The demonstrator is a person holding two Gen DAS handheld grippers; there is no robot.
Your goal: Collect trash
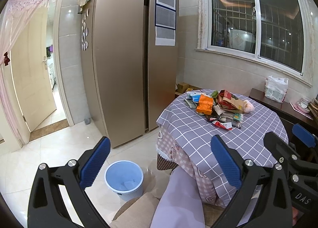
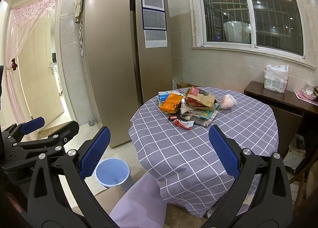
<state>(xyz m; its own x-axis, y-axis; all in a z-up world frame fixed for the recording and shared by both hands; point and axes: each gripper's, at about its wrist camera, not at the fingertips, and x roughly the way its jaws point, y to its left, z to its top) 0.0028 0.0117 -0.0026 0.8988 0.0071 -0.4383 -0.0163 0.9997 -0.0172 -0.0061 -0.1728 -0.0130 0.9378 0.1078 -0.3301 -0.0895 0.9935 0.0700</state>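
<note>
Both tools hang in the air short of the table, so this looks like the opening approach, with nothing picked up yet. The left tongs (image 1: 161,166) are spread wide with nothing between the blue pads, and the right tongs (image 2: 159,152) stand just as wide and bare. From the right tongs, the trash pile (image 2: 188,106) lies toward 12 o'clock on the far half of the table (image 2: 198,148), well apart from both tools: an orange foil packet (image 2: 172,102) at its 9 o'clock edge, a brown paper bag (image 2: 200,97) on top, and a red-and-white wrapper (image 2: 183,124) lying nearest, at the pile's 6 o'clock edge. The blue bin (image 1: 124,180) stands on the floor at about 7 o'clock from the table, with what seems to be one pale scrap inside. The next move probably calls for a reach across the checked cloth to pinch the near wrapper, then a swing down to the bin. The draped cloth may snag, and the cushioned chair (image 1: 135,212) crowds the bin. A fridge (image 1: 127,58) and a sideboard (image 2: 278,98) bearing a white plastic bag (image 2: 276,78) stand clear.
</note>
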